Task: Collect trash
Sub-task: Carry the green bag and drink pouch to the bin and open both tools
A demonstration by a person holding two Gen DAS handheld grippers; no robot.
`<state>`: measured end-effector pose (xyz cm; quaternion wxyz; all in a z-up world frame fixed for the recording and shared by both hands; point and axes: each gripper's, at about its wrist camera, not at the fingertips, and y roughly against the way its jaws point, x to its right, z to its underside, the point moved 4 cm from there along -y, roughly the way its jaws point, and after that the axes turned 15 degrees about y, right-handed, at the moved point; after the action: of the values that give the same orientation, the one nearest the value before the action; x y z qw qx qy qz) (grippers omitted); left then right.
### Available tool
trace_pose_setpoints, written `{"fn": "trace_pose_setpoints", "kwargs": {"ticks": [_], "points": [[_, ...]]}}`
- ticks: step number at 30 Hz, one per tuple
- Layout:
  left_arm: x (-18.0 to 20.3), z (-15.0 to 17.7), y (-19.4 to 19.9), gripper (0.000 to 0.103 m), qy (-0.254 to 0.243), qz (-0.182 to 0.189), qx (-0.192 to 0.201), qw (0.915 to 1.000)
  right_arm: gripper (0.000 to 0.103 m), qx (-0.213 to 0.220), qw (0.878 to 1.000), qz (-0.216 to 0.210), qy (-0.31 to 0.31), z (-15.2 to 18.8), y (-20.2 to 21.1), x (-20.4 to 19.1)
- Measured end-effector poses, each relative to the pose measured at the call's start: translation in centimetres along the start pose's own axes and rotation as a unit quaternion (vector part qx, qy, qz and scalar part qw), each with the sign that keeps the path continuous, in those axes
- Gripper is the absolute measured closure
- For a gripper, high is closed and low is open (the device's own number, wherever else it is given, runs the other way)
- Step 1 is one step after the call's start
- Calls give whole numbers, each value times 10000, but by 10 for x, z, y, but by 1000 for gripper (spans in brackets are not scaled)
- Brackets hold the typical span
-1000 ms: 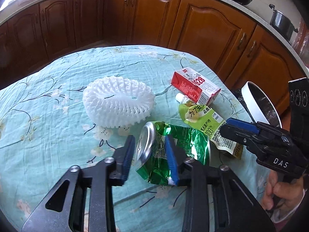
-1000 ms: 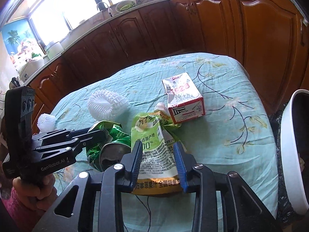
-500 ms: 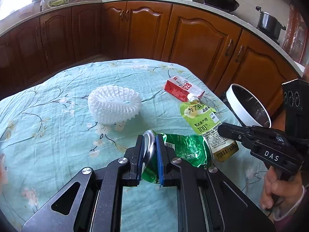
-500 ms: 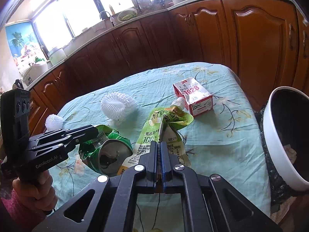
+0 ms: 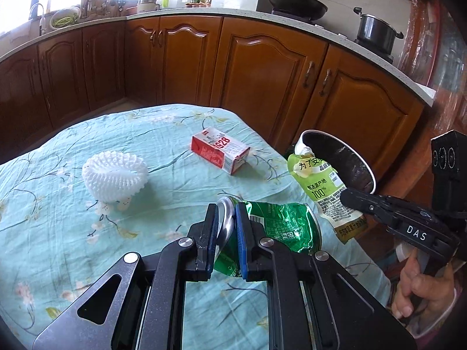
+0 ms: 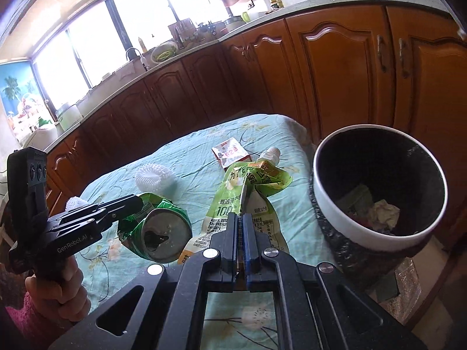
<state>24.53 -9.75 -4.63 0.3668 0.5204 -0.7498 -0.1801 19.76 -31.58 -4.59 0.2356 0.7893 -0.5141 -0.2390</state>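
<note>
My left gripper point(image 5: 227, 217) is shut on the rim of a crushed green can point(image 5: 280, 227), lifted off the teal tablecloth point(image 5: 58, 233); the same can point(image 6: 163, 233) shows its silver top in the right wrist view, with the left gripper point(image 6: 137, 202) on it. A green spouted drink pouch point(image 6: 248, 198) hangs from my right gripper point(image 6: 240, 218), which is shut on its lower part. That pouch point(image 5: 321, 186) is raised beside a white-rimmed trash bin point(image 6: 376, 233) with crumpled paper inside. A red and white carton point(image 5: 220, 153) and a white foam net point(image 5: 113, 175) lie on the table.
Brown kitchen cabinets point(image 5: 262, 81) curve behind the table. A second small white foam net point(image 6: 74, 202) lies near the table's left edge. A wok point(image 5: 294, 3) and a pot point(image 5: 376, 33) stand on the counter. A hand point(image 5: 420, 288) holds the right gripper's handle.
Both grippers closed, left on the can and right on the pouch, then lifted them off the cloth. Both moved toward the bin, which now looms larger in the right wrist view.
</note>
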Motion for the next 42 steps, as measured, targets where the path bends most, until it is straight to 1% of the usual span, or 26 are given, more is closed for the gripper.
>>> {"fn": "trace_pose_setpoints", "kwargs": {"ticks": [7, 22, 36, 42], "points": [[32, -3, -9, 92, -183, 122, -4, 9998, 100, 106, 9996, 217, -164, 4, 18, 26], [79, -10, -29, 92, -371, 330, -86, 9987, 100, 212, 9974, 525, -441, 10, 40, 69], [118, -23, -61, 92, -566, 362, -128, 9977, 100, 211, 9944, 785, -677, 12, 44, 115], [135, -30, -76, 92, -663, 369, -156, 9970, 100, 169, 9933, 829, -786, 12, 40, 131]]}}
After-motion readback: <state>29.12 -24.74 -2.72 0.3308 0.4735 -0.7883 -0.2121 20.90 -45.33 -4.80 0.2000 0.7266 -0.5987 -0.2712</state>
